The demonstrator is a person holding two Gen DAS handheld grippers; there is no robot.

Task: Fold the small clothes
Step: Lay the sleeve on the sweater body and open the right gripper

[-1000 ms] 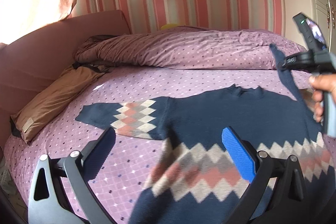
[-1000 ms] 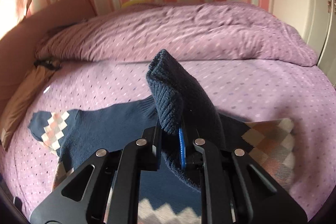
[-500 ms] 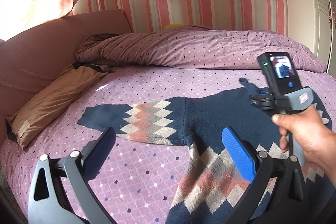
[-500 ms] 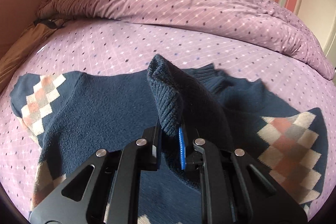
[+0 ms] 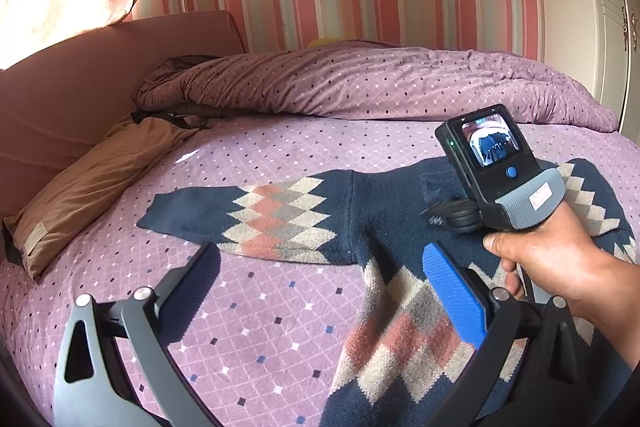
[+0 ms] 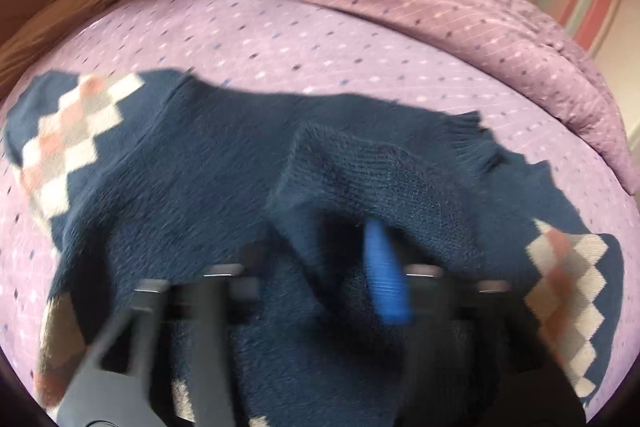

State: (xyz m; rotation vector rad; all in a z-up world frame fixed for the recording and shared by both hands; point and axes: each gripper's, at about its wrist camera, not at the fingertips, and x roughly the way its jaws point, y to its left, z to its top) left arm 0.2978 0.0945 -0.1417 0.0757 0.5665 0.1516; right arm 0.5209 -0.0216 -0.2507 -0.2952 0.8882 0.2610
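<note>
A navy sweater (image 5: 384, 227) with pink, grey and cream diamond bands lies spread on the purple bed. Its left sleeve (image 5: 260, 215) lies stretched out to the left. My left gripper (image 5: 320, 283) is open and empty, low over the bedspread at the sweater's left side. My right gripper (image 6: 320, 255) is down on the sweater's chest, and its jaws stand apart in this blurred view. The right sleeve cuff (image 6: 360, 167) lies folded over the chest between the fingers, touching them. The right gripper's handle (image 5: 496, 171) shows in the left wrist view.
A rumpled purple duvet (image 5: 380, 83) lies along the far side of the bed. A brown pillow (image 5: 92, 179) lies at the left by the pink headboard (image 5: 60, 99). A white wardrobe (image 5: 616, 19) stands at the right.
My right gripper carried the right sleeve cuff leftward and down onto the sweater's chest, and its jaws have opened from their shut grip. My left gripper stayed open and nearly still.
</note>
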